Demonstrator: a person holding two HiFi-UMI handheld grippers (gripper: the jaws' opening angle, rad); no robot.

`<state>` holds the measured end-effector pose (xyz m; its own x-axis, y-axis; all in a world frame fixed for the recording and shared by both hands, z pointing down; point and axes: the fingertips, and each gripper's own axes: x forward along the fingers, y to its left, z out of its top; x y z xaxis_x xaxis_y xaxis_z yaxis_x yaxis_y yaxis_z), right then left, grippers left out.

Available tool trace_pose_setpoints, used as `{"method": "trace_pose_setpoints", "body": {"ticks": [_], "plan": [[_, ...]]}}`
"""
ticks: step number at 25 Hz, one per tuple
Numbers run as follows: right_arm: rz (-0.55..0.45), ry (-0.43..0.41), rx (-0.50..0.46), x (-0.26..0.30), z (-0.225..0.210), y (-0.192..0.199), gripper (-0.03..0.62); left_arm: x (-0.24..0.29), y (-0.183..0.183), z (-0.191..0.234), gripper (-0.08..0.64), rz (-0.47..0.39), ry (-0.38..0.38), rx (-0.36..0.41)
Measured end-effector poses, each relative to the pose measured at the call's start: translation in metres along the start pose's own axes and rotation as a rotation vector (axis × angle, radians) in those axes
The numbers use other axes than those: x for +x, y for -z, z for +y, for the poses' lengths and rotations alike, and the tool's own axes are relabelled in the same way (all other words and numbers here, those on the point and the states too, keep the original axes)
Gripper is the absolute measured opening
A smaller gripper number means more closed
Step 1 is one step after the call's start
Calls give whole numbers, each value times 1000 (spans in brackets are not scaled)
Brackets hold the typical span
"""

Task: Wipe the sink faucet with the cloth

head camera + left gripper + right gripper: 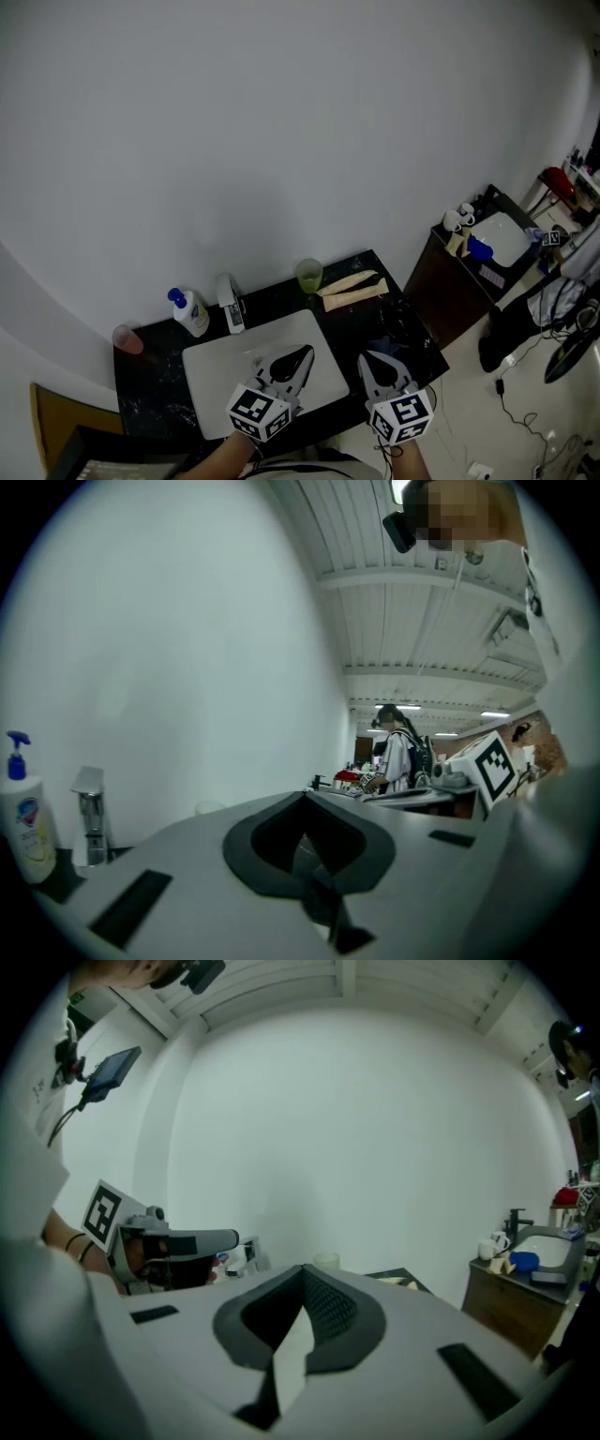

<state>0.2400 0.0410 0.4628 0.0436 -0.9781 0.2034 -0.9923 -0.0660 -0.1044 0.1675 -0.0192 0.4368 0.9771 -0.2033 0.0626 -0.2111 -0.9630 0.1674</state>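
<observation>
"How many cups on the worktop (150, 380)?"
"Two: one green cup (309, 275), one pink cup (127, 339)."
"And the rest?"
"One sink (214, 377), one faucet (230, 305), one soap bottle (190, 312). Beige cloth (352, 289): one piece or two, hard to tell."

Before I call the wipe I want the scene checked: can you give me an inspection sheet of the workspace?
Surface: dark counter with a white sink set in it.
Job's things: faucet behind the sink; beige cloth lying at the counter's back right, unheld.
Clutter: soap bottle, pink cup, green cup.
Grippers: left gripper shut, empty; right gripper shut, empty; both at the counter's near edge.
Cables: cable on the floor at right.
Surroundings: white wall; side cabinet with mugs; person in the background.
</observation>
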Motion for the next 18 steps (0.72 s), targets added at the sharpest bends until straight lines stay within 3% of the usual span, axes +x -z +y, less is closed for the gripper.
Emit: {"method": "trace_pose_setpoints", "body": {"ticks": [8,14,15,17,18], "plan": [[97,214,43,-46,-78,46,5,81,40,-71,0,90,255,-15],[179,237,89,-44,-95,91,9,99,66,-93,0,147,339,-32],[198,218,93,-39,-94,98,32,101,68,-94,0,153,343,-33],[241,179,94,-28,-91,113,178,102,72,-94,0,163,345,-36],[259,168,88,-23,-91,119,196,102,73,-93,0,167,344,-38]]}}
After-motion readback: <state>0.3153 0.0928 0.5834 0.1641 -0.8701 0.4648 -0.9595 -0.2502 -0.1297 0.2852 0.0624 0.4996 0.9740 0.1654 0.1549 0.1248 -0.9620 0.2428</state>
